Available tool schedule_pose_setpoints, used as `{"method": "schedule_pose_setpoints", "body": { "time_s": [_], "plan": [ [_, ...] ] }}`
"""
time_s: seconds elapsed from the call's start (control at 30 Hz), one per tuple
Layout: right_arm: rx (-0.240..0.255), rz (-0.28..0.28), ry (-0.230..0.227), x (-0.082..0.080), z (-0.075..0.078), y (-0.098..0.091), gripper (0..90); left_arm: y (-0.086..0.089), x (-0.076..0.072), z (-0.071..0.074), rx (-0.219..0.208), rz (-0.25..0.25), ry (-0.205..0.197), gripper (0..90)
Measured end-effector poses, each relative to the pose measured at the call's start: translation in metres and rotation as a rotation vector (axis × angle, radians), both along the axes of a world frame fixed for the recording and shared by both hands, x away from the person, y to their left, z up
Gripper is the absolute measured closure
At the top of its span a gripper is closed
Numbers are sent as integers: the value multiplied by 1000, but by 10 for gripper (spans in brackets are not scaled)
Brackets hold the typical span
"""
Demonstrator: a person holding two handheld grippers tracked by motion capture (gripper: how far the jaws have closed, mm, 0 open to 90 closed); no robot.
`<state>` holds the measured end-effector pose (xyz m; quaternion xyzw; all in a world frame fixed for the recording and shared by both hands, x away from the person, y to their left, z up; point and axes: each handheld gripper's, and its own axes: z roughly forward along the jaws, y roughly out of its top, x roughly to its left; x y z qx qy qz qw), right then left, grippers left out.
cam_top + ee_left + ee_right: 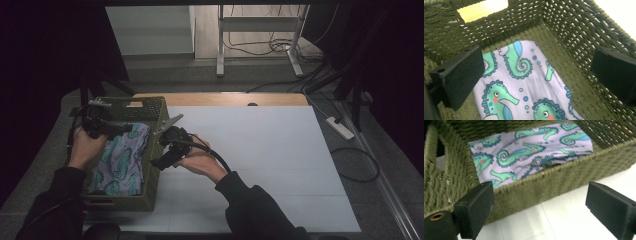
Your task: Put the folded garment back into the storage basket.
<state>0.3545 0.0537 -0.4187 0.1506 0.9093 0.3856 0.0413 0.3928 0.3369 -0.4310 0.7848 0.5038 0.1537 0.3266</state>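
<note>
Lay folded in the olive woven basket [155, 150] at the left of the high view: a lilac cloth [120, 160] printed with green and blue seahorses, dotted with small blue bubbles. Covered most of the basket floor, with a strip of bare weave along the upper end in the left gripper view. Bunched into a dark fold near the wall closest to the right claw, seen in the right gripper view.

Hovered over the upper part of the basket, above the cloth: the left claw [127, 128], jaws spread wide apart and holding nothing, one jaw close to the right-hand wall in its own view. Sat just outside the basket's right wall, over the white sheet [260, 165]: the right claw [161, 161], jaws likewise wide apart and empty.

Stretched bare across the centre and right of the high view: the white sheet on the bench [225, 98]. Stood tight at the sheet's left edge: the basket, its walls high around the cloth.
</note>
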Motion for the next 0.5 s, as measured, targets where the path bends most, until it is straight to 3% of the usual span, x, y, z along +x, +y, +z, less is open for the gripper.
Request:
{"method": "schedule_pose_setpoints", "body": {
  "time_s": [0.3, 0.5],
  "plan": [
    [-10, -27, 12, 3, -5, -16, 31, -9, -10, -2, -42, -27, -32, 0],
    [-3, -40, 8, 3, -6, -30, 0, -15, -19, -2, -98, -52, -48, 0]
  ]
}}
